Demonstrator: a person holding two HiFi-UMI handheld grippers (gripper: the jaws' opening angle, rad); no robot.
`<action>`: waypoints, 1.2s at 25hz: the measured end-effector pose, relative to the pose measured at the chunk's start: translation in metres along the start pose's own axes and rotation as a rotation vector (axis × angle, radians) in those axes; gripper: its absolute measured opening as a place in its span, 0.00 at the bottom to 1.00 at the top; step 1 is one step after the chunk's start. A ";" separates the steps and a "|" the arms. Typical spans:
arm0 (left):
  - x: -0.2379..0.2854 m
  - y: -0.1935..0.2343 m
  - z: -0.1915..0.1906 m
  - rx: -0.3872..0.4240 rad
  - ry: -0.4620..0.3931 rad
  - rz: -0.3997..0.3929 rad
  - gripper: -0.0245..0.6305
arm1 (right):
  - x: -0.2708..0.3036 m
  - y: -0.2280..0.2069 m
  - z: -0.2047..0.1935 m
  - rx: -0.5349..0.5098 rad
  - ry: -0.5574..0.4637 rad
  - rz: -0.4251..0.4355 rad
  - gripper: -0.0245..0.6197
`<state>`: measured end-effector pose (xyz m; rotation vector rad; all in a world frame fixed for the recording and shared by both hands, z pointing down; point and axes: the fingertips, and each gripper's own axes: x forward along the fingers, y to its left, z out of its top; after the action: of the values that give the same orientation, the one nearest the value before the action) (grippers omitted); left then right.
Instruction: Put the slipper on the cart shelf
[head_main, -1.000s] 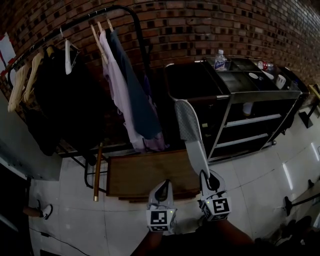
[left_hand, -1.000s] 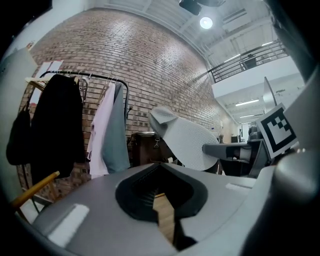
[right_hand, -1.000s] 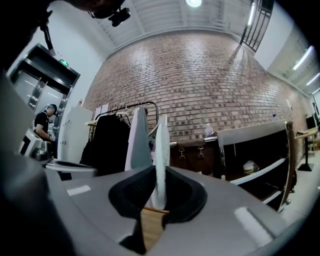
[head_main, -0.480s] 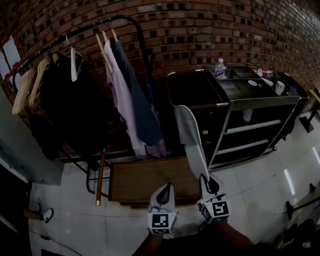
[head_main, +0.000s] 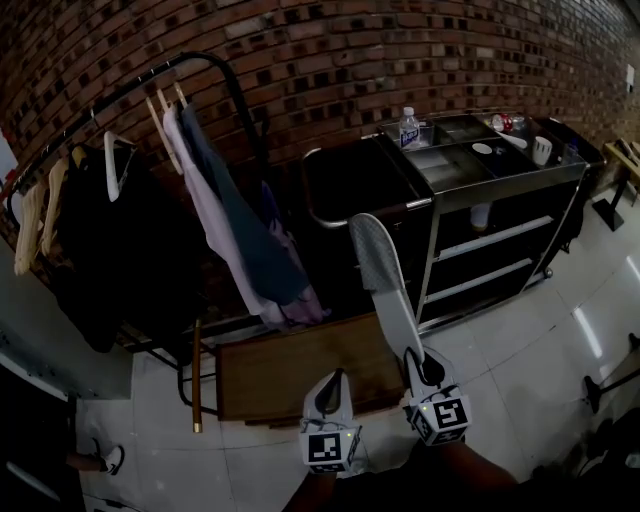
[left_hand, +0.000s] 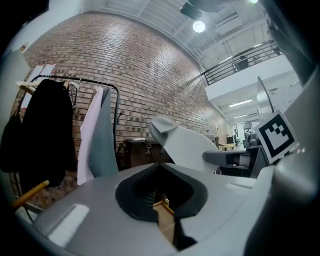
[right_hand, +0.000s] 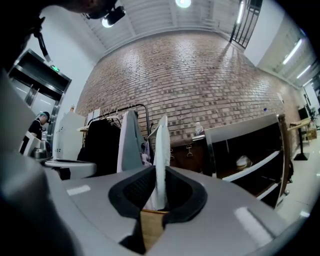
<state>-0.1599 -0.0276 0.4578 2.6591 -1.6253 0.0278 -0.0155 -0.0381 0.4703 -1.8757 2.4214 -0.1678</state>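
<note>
We face a brick wall (head_main: 400, 50) at the far side, with a clothes rack (head_main: 215, 62) of hanging garments at far left and the black, steel-framed cart (head_main: 560, 185) at far right. A low wooden platform (head_main: 290, 365) lies on the floor near us, in front of the rack.

The slipper (head_main: 380, 275) is off the ground in the right gripper (head_main: 424, 366). Its jaws are clamped on one end of the pale sole, and the rest reaches away from us toward the near left corner of the cart. In the right gripper view the slipper stands edge-on between the jaws. The left gripper (head_main: 333, 384) hangs just left of the right one, jaws together with nothing between them (it has no part in the carry, as far as we can judge). A water bottle (head_main: 408, 127) stands on the cart's top.

We judge this to be the carry step: the slipper is grasped but well apart from any shelf. Next we must bring it rightward and farther, round the cart's upright post, and slide it flat onto an open cart shelf (head_main: 497, 236) before we part the jaws. The long overhang could catch on the frame.
</note>
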 end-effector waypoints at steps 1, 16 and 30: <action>0.006 -0.007 0.000 0.004 0.002 -0.006 0.06 | -0.001 -0.011 -0.001 -0.001 0.002 -0.010 0.11; 0.146 -0.085 -0.034 0.057 0.114 0.054 0.06 | -0.043 -0.233 -0.062 0.055 0.206 -0.115 0.11; 0.251 -0.156 -0.021 0.071 0.147 0.147 0.06 | 0.091 -0.363 -0.062 0.115 0.303 0.005 0.11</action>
<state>0.0928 -0.1788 0.4844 2.5116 -1.7988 0.2816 0.3026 -0.2139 0.5799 -1.9140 2.5349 -0.6196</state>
